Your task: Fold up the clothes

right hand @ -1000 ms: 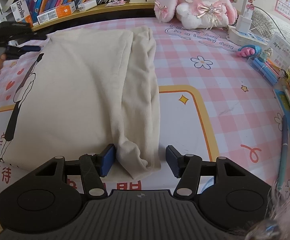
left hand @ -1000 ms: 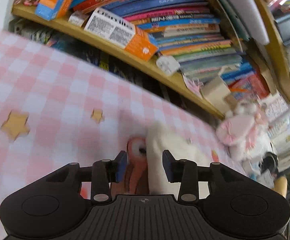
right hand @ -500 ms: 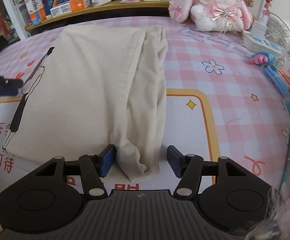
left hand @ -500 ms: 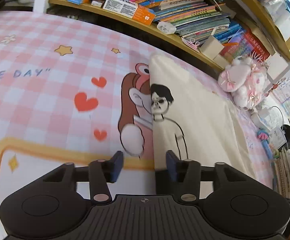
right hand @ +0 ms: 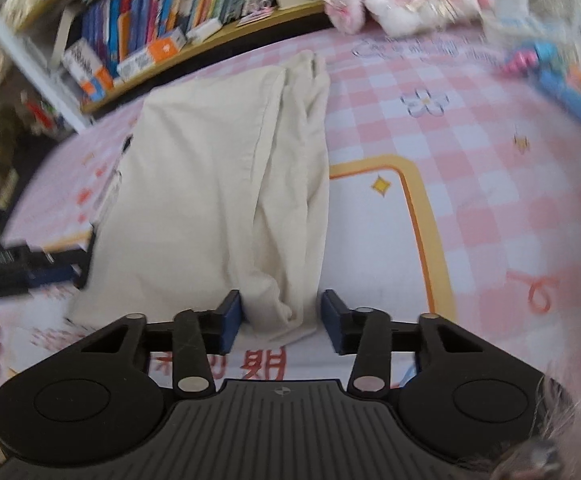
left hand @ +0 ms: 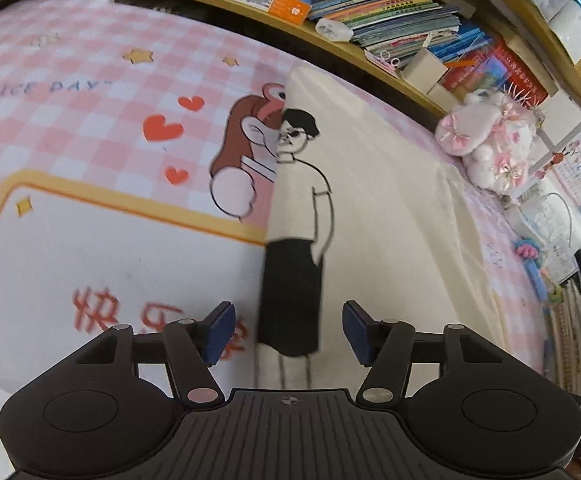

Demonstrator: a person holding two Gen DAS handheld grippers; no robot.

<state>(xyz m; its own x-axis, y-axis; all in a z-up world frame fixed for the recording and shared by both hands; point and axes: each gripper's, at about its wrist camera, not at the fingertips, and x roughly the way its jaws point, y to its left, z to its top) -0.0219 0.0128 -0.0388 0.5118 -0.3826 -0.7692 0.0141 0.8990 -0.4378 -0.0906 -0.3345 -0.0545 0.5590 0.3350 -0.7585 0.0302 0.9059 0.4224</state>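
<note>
A cream garment point(left hand: 390, 216) with a printed black-and-white figure point(left hand: 296, 236) lies folded lengthwise on the pink checked table cover. My left gripper point(left hand: 288, 330) is open, its jaws either side of the garment's near left edge by the figure's legs. In the right wrist view the garment point(right hand: 210, 184) runs away from me with a bunched fold along its right side. My right gripper point(right hand: 280, 320) is open, jaws straddling the bunched near corner of the garment. The left gripper point(right hand: 30, 268) shows blurred at the garment's left edge.
A low wooden shelf point(left hand: 330, 36) packed with books and boxes runs along the table's far side. A pink plush rabbit point(left hand: 490, 140) sits at the far corner. Blue toys and pens point(right hand: 554, 76) lie at the right. The cover point(left hand: 90, 240) left of the garment is bare.
My left gripper has pulled back along the garment's left edge from its far end to its near end. My right gripper has stayed at the near corner; its view has tilted and blurred.
</note>
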